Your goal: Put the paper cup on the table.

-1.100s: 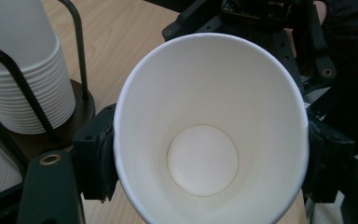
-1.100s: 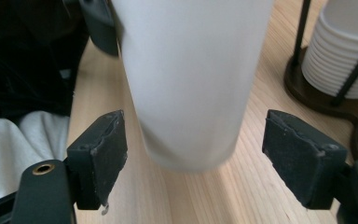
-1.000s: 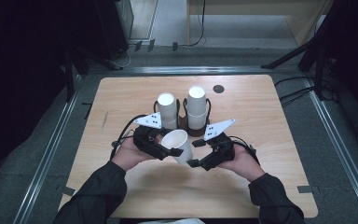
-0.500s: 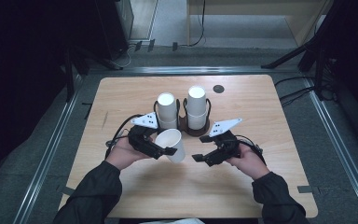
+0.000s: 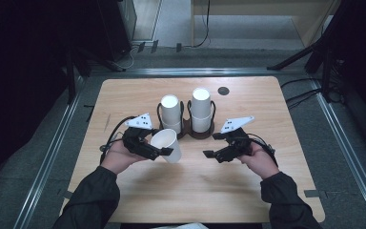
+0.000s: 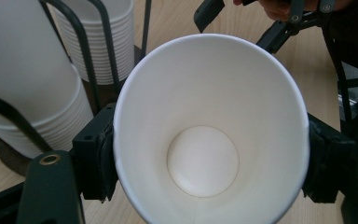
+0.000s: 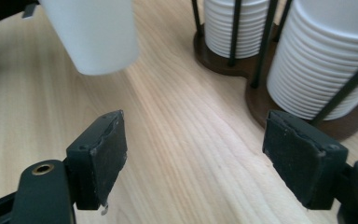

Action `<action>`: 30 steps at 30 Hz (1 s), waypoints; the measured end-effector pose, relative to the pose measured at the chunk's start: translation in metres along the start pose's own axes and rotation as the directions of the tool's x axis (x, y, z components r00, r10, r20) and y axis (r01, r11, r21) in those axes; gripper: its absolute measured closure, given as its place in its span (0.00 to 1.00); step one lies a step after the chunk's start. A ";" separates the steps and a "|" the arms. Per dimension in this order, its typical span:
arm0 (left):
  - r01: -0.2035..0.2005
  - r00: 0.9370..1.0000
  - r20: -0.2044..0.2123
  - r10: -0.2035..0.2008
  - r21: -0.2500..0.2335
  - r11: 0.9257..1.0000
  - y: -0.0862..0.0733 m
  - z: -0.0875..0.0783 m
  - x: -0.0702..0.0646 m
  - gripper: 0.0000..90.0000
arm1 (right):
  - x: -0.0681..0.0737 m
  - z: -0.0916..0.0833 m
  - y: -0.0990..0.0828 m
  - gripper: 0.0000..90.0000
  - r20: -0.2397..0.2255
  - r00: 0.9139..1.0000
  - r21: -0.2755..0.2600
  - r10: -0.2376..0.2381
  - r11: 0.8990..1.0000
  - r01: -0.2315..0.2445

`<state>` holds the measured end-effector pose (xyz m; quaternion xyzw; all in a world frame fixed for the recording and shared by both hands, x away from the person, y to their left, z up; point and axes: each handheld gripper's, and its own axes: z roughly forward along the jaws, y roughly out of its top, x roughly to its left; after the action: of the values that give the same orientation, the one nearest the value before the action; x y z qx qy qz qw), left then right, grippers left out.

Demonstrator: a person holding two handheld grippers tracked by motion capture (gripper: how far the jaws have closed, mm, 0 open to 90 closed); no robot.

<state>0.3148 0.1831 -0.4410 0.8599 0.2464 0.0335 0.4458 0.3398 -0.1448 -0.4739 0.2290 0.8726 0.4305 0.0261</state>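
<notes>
- Left gripper [image 5: 164, 151] clamped on a white paper cup [image 5: 167, 145], one black finger [image 6: 95, 156] pressed against each side of the cup wall just below the rim.
- Cup tipped on its side between those fingers, mouth facing back along the gripper, round bottom plain to see in the left gripper view.
- Cup held clear of the bench [image 5: 190, 191], just in front of the cup holder [image 5: 187, 129].
- Right gripper [image 5: 210, 154] released, fingers [image 7: 98, 156] spread wide with bare wood between them, nothing gripped.
- Held cup well apart from the right fingers, up at the far left in the right gripper view [image 7: 93, 35].
- Two stacks of white cups [image 5: 170, 112] standing upright in the dark wire holder near mid-bench, behind both grippers.
- Small dark disc [image 5: 223, 90] lying on the bench beyond the stacks, toward the far right.
</notes>
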 end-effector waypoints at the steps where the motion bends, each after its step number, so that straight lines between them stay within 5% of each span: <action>1: 0.006 1.000 -0.003 -0.006 -0.005 1.000 -0.001 -0.002 0.001 0.25 | -0.001 0.000 0.000 0.24 0.001 1.000 0.000 -0.003 1.000 0.003; 20: 0.043 0.995 -0.089 -0.046 -0.027 0.999 -0.015 -0.029 0.021 0.25 | -0.008 0.000 -0.005 0.25 0.041 0.996 0.005 -0.076 0.997 0.076; 30: 0.057 0.994 -0.090 -0.059 -0.030 0.998 -0.021 -0.036 0.035 0.25 | -0.003 0.001 -0.005 0.26 0.044 0.994 0.015 -0.095 0.995 0.095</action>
<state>0.3271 0.2365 -0.4414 0.8439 0.2907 0.0630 0.4465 0.3410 -0.1480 -0.4790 0.1970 0.8846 0.4178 0.0644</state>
